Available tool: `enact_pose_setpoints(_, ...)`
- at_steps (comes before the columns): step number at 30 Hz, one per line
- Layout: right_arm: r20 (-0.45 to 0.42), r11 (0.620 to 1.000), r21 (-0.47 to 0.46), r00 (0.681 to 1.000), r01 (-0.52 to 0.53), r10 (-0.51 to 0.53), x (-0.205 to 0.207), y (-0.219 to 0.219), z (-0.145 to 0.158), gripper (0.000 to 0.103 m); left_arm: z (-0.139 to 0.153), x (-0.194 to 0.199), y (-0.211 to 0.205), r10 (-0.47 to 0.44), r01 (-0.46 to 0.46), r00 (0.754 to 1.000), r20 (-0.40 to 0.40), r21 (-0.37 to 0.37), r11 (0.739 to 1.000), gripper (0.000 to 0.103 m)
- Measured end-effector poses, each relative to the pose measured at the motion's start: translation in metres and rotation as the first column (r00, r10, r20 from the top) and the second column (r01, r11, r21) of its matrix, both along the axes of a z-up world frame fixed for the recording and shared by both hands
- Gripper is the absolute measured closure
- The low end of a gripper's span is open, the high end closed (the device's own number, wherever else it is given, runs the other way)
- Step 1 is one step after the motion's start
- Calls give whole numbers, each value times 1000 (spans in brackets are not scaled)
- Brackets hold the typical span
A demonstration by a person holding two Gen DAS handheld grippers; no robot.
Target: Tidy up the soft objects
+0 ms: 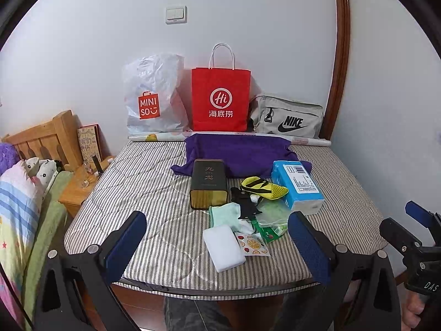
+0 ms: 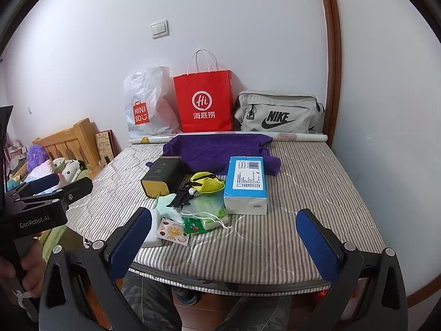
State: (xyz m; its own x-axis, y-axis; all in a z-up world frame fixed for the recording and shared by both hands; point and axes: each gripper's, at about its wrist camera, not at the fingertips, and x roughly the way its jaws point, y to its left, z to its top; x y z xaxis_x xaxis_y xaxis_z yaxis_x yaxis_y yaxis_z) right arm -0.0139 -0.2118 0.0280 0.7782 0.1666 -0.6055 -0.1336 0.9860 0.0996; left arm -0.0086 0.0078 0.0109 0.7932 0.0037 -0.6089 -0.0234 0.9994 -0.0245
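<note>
**Striped mattress, soft clutter heaped near its front edge**

A grey-and-white striped mattress [image 1: 154, 193] fills a white-walled room, with a wooden headboard [image 1: 44, 140] at the left. Against the far wall stand a white Miniso bag [image 1: 151, 96], a red paper bag [image 1: 220, 99] and a grey Nike bag [image 1: 289, 118]. Before them a purple cloth [image 1: 239, 154] lies spread flat.

In front of the cloth sit a dark tin [image 1: 208, 184] on its side and a blue tissue pack [image 1: 299, 186]. Between these 2 lies a yellow mesh item [image 1: 266, 187], resting over a black strap [image 1: 245, 207]. Nearer the front edge, a mint sock [image 1: 226, 213] touches a folded white cloth [image 1: 224, 247], with a fruit-print packet [image 1: 252, 244] and a green wrapper [image 1: 271, 233] just beside it.

The left gripper [image 1: 217, 245] hovers above the front edge, its 2 blue-padded fingers [image 1: 125, 245] spread wide and holding nothing. The right gripper [image 2: 223, 245] is likewise spread wide and empty, to the right of the heap.
</note>
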Motion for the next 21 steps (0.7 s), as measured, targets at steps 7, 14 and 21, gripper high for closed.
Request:
enact_pose_setpoints(7, 5, 1000, -1, 1000, 0, 0, -1, 0, 3, 0, 6, -1, 0, -4, 4, 1000, 0, 3, 1000, 0)
enact_pose_setpoints(14, 8, 1000, -1, 1000, -1, 1, -1, -1, 4, 0, 7, -3, -1, -3, 3, 1000, 2, 6, 1000, 0)
enact_pose_setpoints(21, 15, 1000, -2, 1000, -2, 2, -4, 0, 6, 0, 9, -4, -1, -5, 5, 1000, 3, 7, 1000, 0)
